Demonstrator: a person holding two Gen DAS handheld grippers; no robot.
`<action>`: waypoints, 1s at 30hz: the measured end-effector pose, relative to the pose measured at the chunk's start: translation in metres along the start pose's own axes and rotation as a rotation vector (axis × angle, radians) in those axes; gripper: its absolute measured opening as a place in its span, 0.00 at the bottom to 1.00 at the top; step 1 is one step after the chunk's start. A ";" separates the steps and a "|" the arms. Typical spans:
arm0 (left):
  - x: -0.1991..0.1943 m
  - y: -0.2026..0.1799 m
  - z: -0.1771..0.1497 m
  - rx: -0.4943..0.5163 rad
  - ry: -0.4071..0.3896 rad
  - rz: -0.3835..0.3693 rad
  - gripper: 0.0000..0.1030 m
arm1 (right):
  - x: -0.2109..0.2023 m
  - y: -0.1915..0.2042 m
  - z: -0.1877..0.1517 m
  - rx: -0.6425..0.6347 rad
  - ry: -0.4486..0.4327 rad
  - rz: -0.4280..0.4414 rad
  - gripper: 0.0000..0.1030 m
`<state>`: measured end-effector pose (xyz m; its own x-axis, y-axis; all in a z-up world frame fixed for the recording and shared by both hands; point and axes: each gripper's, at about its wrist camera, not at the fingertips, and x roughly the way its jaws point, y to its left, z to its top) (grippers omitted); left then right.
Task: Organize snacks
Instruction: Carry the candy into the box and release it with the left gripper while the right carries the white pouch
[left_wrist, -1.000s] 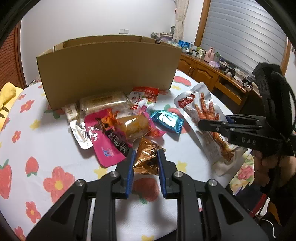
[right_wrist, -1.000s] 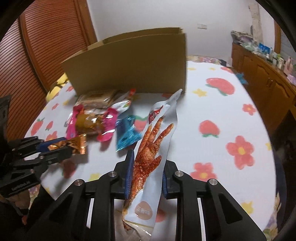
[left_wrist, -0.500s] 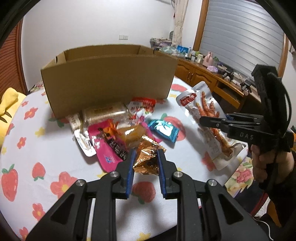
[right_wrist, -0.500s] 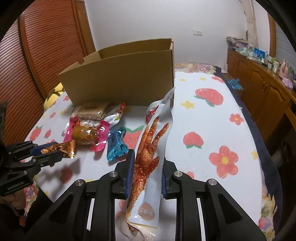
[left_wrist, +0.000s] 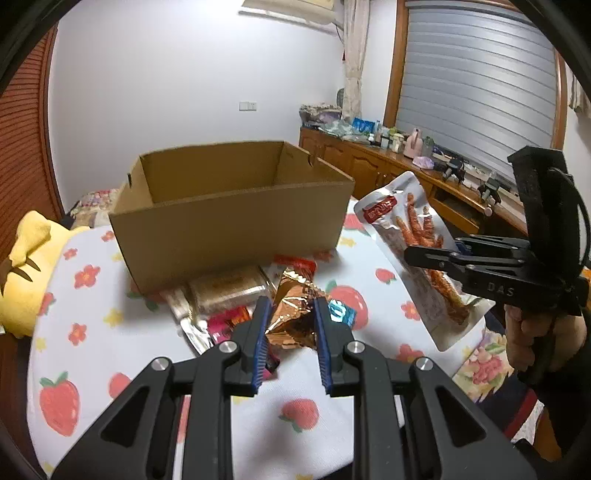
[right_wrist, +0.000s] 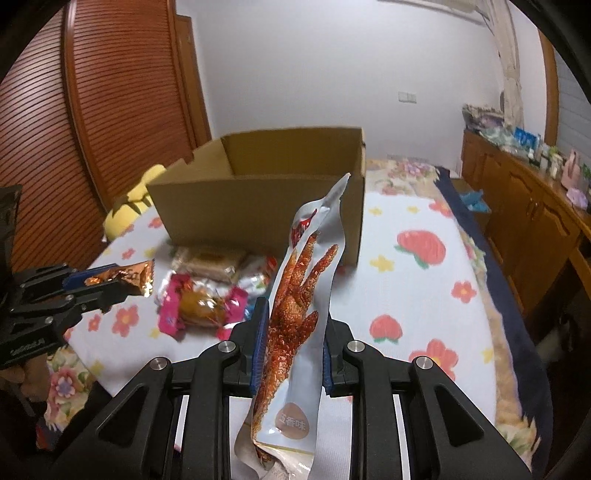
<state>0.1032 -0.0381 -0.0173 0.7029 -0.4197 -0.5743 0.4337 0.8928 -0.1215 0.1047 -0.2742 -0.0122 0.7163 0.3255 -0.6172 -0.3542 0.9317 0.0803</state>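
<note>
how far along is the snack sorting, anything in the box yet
Nothing shows in the cardboard box, though its floor is hidden. In hand: the left gripper clamps a copper foil packet, the right gripper a chicken-foot pouch. Left: the pile of snacks on the tablecloth.

Both cams ride on handheld grippers, looking forward along own jaws, tilted down at worktop (left_wrist: 110, 369). Left wrist view faces cardboard box (left_wrist: 229, 218) from near side, sideboard (left_wrist: 373, 166) far right. Right wrist view faces same box from further right, louvred door (right_wrist: 92, 110) behind. Shared: box, snack pile (right_wrist: 207, 291), strawberry cloth. Each cam catches other gripper at frame edge.
</note>
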 end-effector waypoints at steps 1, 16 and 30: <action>-0.002 0.001 0.003 0.001 -0.007 0.004 0.20 | -0.002 0.002 0.004 -0.007 -0.008 0.002 0.21; -0.012 0.012 0.025 0.001 -0.042 0.027 0.20 | -0.021 0.021 0.041 -0.075 -0.077 0.029 0.21; 0.001 0.033 0.053 0.018 -0.048 0.071 0.20 | 0.000 0.033 0.083 -0.147 -0.103 0.039 0.21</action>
<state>0.1475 -0.0176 0.0209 0.7584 -0.3628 -0.5414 0.3912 0.9178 -0.0671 0.1427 -0.2299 0.0557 0.7551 0.3829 -0.5322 -0.4616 0.8869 -0.0168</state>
